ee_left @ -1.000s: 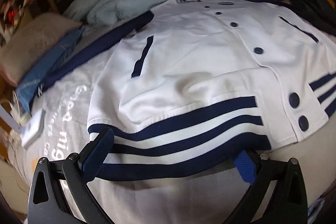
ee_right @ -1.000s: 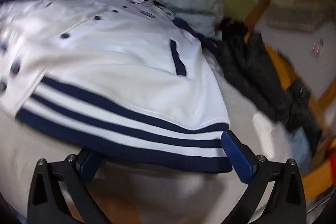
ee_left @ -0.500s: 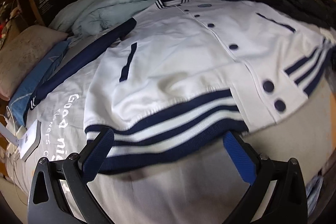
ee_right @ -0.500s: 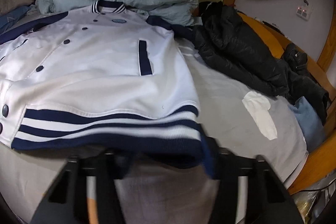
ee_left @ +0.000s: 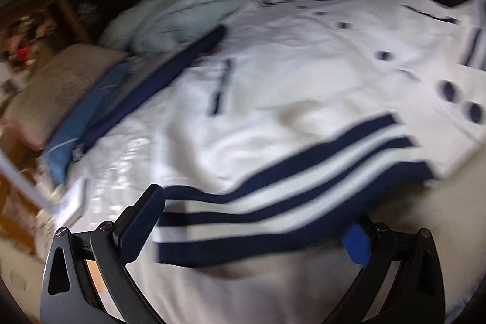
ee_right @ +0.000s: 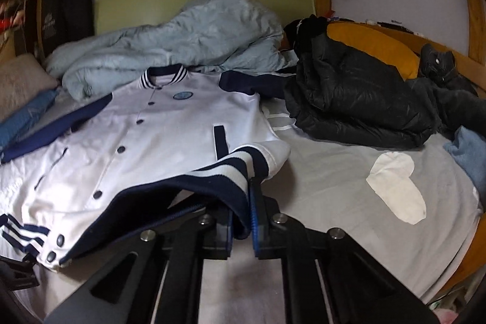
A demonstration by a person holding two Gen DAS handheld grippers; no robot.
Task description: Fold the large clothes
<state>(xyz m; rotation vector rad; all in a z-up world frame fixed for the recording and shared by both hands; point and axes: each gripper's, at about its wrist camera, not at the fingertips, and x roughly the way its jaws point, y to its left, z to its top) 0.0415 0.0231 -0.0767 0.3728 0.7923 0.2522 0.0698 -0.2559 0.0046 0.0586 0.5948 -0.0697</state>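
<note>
Hem corner of the varsity jacket (ee_right: 158, 141), spread on the bed (ee_right: 334, 172), sits clenched in the right tongs (ee_right: 241, 220), which have just closed; left tongs (ee_left: 252, 220) gape around the opposite hem. Lift both evenly, avoiding twist.

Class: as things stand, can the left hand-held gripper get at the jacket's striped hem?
Probably yes: the left hand-held gripper stands open with the striped hem lying between its fingers, nothing covering it.

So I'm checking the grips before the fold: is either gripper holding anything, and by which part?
The right gripper, its jaws just closed, holds the white varsity jacket by its navy striped hem, lifted at that corner. The left gripper is open, astride the hem, gripping nothing.
</note>
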